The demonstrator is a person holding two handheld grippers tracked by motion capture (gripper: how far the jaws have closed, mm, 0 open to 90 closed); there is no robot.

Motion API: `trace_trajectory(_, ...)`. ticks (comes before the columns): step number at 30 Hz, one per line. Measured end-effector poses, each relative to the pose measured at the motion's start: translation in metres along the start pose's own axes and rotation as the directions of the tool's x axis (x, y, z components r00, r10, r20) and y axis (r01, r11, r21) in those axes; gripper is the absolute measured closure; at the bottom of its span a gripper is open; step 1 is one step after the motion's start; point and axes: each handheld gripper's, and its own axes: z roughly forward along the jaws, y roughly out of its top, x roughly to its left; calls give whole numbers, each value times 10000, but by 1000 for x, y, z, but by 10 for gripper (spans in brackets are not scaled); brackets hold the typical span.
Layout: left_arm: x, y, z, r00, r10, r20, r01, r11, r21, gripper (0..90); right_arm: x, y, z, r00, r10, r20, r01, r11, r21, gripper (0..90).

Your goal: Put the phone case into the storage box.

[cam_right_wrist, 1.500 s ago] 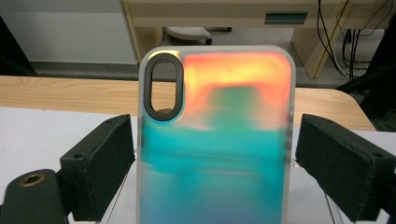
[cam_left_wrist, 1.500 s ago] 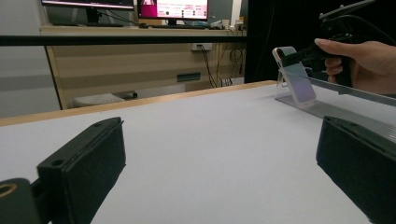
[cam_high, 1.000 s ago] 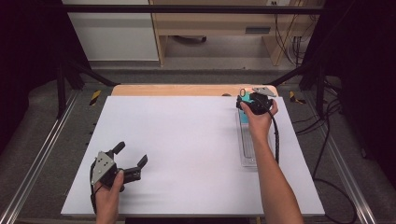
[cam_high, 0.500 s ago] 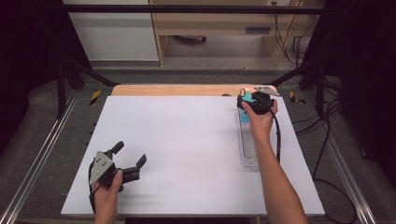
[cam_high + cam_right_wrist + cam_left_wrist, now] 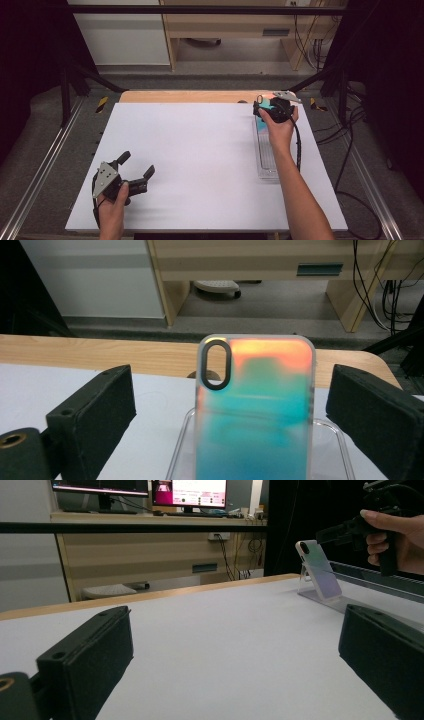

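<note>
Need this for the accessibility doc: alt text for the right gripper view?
A phone case with an orange-to-teal shimmer and an oval camera cutout stands upright in a clear plastic holder, between the right gripper's two open black jaws, which do not touch it. It sits on a white table with a wooden edge; behind are a grey floor and wooden furniture.

Glossy iridescent plastic phone case (image 5: 255,410)

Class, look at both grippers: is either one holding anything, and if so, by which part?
Nothing is held. The right gripper stands open with the phone case between its jaws, untouched; the left gripper is open over the table.
</note>
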Motion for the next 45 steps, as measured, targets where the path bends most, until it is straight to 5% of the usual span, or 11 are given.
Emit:
trace_trajectory(19,2,3,-4,9999,-100,-18,100,9999,-75,6,27,14,-28,9947,-158,-1013,204,9988,443,54)
trace_trajectory(45,20,17,-26,9999,-103,-118,102,9999,-35,6,49,28,-88,9621,-661,-2645,597,9977,-322,48)
